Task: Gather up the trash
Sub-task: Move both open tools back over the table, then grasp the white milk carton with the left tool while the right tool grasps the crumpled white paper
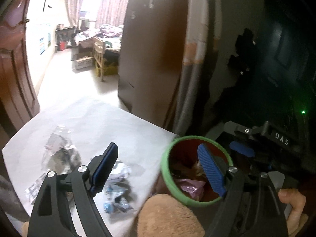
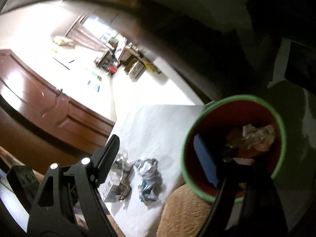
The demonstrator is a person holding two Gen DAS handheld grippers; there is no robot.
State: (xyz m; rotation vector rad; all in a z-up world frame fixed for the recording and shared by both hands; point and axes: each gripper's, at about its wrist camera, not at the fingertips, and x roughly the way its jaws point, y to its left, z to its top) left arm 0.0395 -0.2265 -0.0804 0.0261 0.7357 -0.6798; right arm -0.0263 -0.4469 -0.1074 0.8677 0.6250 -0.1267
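Note:
A red bin with a green rim (image 1: 165,169) stands at the right edge of the white table (image 1: 118,122); a pink wrapper (image 1: 190,187) and brown scraps lie inside. My left gripper (image 1: 158,146) is open and holds nothing, its right finger over the bin's mouth. Crumpled clear and printed wrappers (image 1: 116,189) lie on the table under its left finger. In the right wrist view the bin (image 2: 184,158) holds crumpled paper (image 2: 256,136). My right gripper (image 2: 156,140) is open and holds nothing, its right finger over the bin. More wrappers (image 2: 146,177) lie left of the bin.
A tan fuzzy object (image 1: 167,215) sits at the table's near edge by the bin. A tall brown cabinet (image 1: 154,49) rises behind the table, a wooden door (image 1: 11,63) at left. Through the doorway are a bed and a cardboard box (image 1: 84,60). A hand (image 1: 294,203) grips the right tool.

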